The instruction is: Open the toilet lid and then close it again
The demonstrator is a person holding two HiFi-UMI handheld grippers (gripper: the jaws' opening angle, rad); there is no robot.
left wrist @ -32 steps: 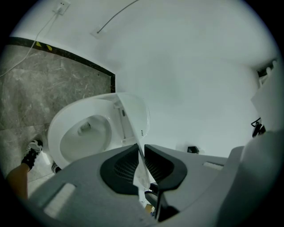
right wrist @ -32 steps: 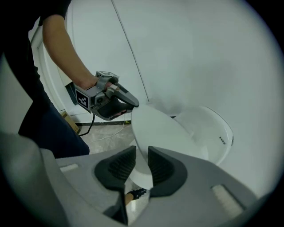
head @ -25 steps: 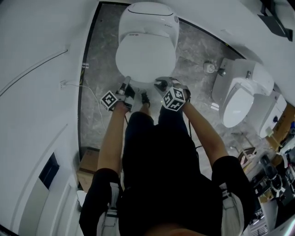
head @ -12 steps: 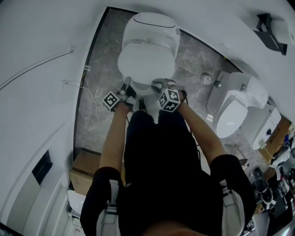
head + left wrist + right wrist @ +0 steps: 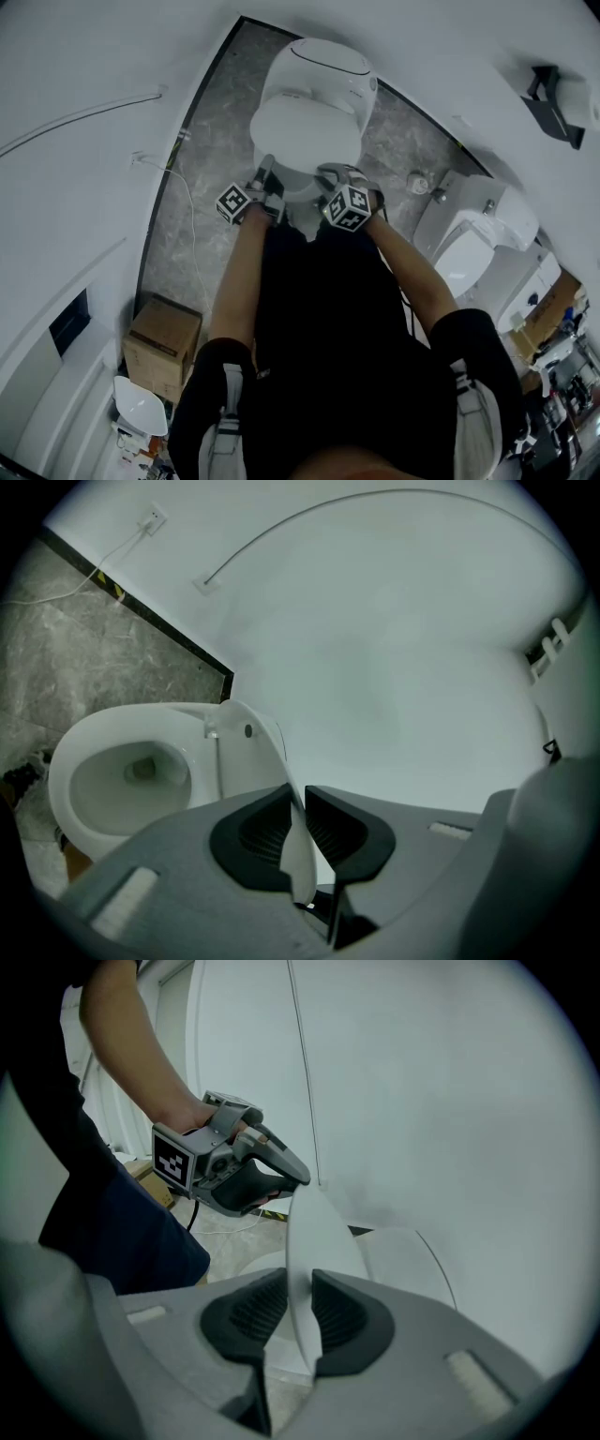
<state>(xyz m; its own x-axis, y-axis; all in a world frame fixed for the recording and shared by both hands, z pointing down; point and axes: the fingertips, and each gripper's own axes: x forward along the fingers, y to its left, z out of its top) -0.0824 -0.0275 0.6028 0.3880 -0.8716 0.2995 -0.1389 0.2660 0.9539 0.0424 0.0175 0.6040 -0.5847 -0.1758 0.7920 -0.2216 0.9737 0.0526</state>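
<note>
The white toilet point(image 5: 323, 66) stands at the top middle of the head view, its lid point(image 5: 305, 131) tilted up off the bowl point(image 5: 122, 780). My left gripper point(image 5: 266, 176) holds the lid's front rim at the left; in the left gripper view the thin rim point(image 5: 298, 855) is pinched between the black pads point(image 5: 267, 832). My right gripper point(image 5: 328, 175) holds the same rim further right. Its jaws have just been closing, with the lid's edge point(image 5: 305, 1241) between them and its pads point(image 5: 342, 1316) against it. The left gripper point(image 5: 292, 1176) also shows there.
A second white toilet point(image 5: 473, 248) stands at the right on the grey marble floor point(image 5: 206, 141). A cardboard box point(image 5: 161, 347) sits at the lower left by the white wall. A thin cable point(image 5: 187, 216) runs along the floor. A floor drain point(image 5: 419, 181) lies to the toilet's right.
Both grippers have risen with the lid's front rim, and the lid now stands steeper over the bowl. The head camera has tipped, sliding the scene right and down.
</note>
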